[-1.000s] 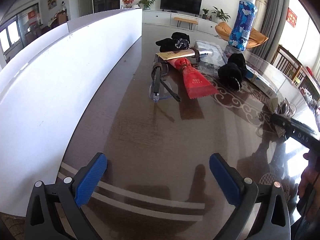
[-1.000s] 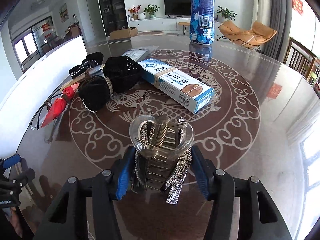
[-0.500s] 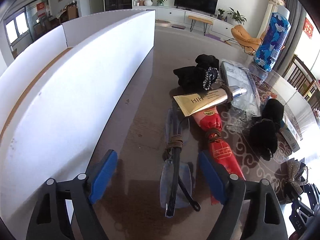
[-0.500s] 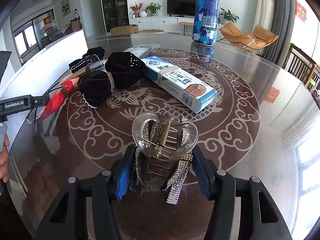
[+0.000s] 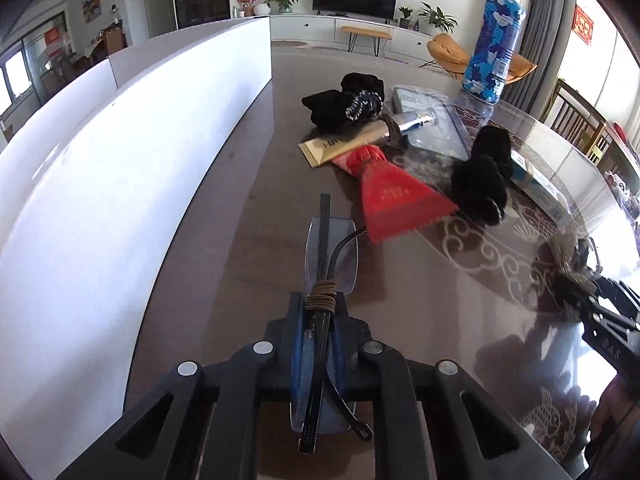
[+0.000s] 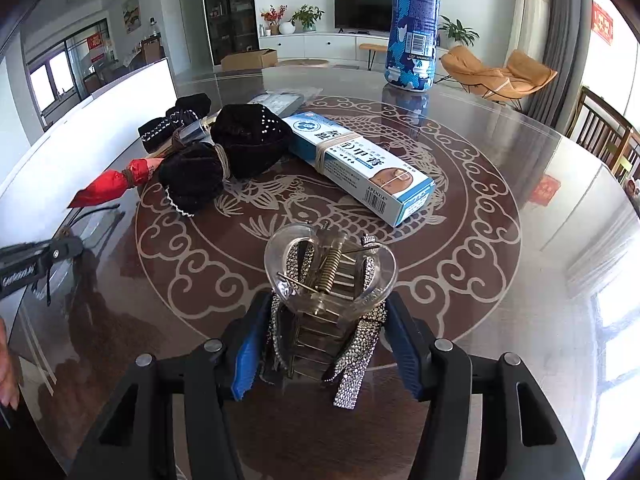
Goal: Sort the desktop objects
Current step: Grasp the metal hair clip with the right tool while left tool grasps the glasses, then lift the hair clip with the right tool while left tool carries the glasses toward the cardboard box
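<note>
My left gripper [image 5: 318,312] is shut on a pair of folded rimless glasses [image 5: 330,254] with black arms tied by brown cord; the lenses stick out past the blue pads. My right gripper [image 6: 326,320] is shut on a clear hair claw clip [image 6: 330,268] with rhinestone straps, held just above the patterned table [image 6: 472,240]. Ahead in the left wrist view lie a red scraper [image 5: 394,198], a gold tube [image 5: 348,145] and black scrunchies [image 5: 482,176]. In the right wrist view, a blue-white carton [image 6: 360,160] lies beyond the clip.
A long white box wall [image 5: 120,160] runs along the left of the table. A tall blue patterned bottle [image 6: 412,28] stands at the far side. A clear packet [image 5: 432,128] lies behind the tube. A person's hand [image 6: 6,372] shows at the left edge.
The left gripper moved forward over the glasses and closed on them, then lifted them slightly. The right gripper stayed still, holding the claw clip.
</note>
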